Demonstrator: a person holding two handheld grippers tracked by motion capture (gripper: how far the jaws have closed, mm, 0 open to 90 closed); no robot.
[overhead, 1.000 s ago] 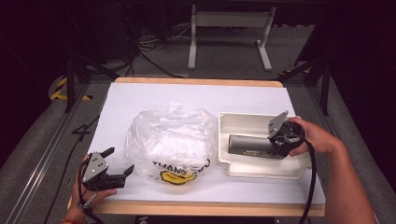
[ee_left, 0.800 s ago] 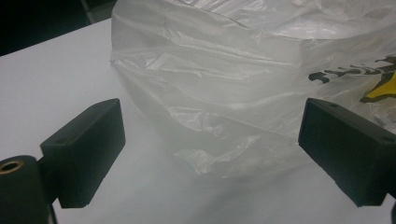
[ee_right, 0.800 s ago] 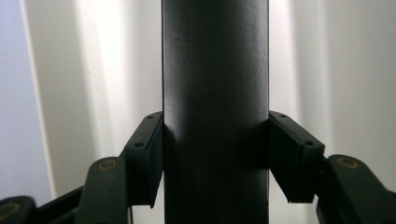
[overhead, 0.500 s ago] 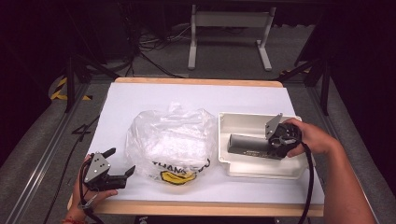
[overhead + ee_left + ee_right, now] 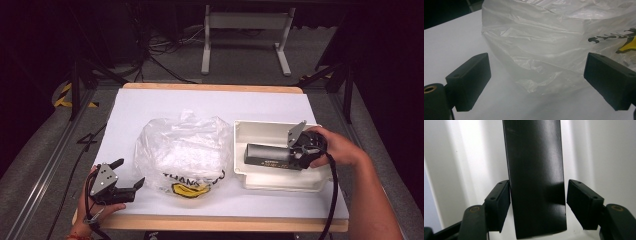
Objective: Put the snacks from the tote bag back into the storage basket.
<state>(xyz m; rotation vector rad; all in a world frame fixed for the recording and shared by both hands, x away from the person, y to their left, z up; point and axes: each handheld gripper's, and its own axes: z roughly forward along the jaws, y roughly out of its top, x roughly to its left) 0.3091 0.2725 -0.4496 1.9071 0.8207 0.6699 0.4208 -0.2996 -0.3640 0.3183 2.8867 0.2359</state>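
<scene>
Right tongs: jaws just opening, black box between them, right pad clear of it, left pad at its edge. Box lying in white tray on surface. Left tongs: wide, empty, just beside plastic bag.

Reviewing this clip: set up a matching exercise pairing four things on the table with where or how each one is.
1. black box
2. plastic bag
3. left gripper
4. right gripper

a. jaws wide open near the bag
b. lying in the white tray
c. crumpled mid-table, yellow print
d. jaws just opening, gap at one pad, box between them

Pairs: 1-b, 2-c, 3-a, 4-d
</scene>
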